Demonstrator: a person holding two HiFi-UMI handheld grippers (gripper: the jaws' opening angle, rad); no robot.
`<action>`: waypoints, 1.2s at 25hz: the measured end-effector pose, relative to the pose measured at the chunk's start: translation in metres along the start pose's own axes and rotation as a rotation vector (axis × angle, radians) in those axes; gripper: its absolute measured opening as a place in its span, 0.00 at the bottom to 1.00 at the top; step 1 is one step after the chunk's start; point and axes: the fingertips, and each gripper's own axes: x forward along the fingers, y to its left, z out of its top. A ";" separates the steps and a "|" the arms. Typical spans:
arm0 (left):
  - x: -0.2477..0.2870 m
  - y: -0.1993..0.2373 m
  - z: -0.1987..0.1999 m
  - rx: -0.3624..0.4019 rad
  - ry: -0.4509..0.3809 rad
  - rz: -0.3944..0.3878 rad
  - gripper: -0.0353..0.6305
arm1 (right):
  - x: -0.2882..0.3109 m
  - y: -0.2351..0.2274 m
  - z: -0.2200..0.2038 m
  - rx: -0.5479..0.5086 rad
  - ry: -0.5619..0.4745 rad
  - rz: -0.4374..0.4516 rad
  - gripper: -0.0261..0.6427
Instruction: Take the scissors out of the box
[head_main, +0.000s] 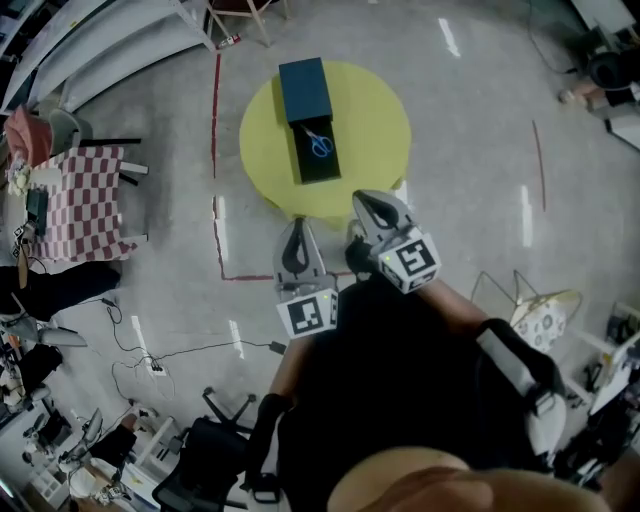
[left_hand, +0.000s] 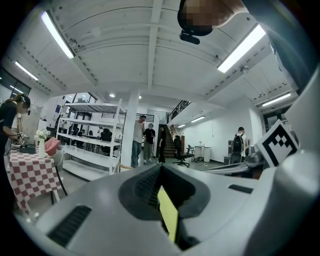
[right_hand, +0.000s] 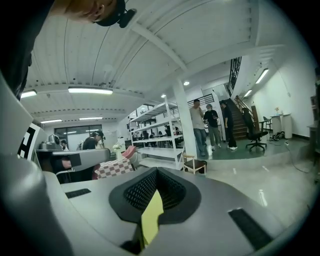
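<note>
the scissors (head_main: 320, 143), with blue handles, lie flat inside the open dark box (head_main: 318, 165), and this box stands near the middle of the round yellow table (head_main: 375, 120); the closed part of the box points to the far edge of the table, the open part to the near edge. the left gripper (head_main: 297, 228) and the right gripper (head_main: 363, 199) are both on the near side of the table, the right one just over its near edge and the left one a little outside it, both apart from the box. in each gripper view the two jaws stand together with only a thin slit between them (the yellow seen through it is the table, not a held thing), so both grippers are closed and hold nothing. i judge that the task is at the approach and the taking is not yet begun. some things could go wrong from here. if a gripper arrives at the box with jaws together, it will only push the scissors against the wall of the box. the scissors are thin and flat on the bottom, so the pads may slide over them and catch only one handle ring, and then they can swing or fall back. the box looks light, so it may slide on the table or lift together with the scissors if the other gripper does not hold it.
</note>
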 end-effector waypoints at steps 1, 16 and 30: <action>0.013 -0.001 0.002 -0.001 0.001 0.007 0.05 | 0.008 -0.010 0.001 -0.002 0.010 0.008 0.04; 0.115 0.017 0.008 0.007 0.012 0.021 0.05 | 0.095 -0.073 -0.014 -0.001 0.111 0.019 0.04; 0.188 0.070 0.018 -0.003 -0.007 -0.064 0.05 | 0.176 -0.088 -0.021 0.001 0.199 -0.031 0.04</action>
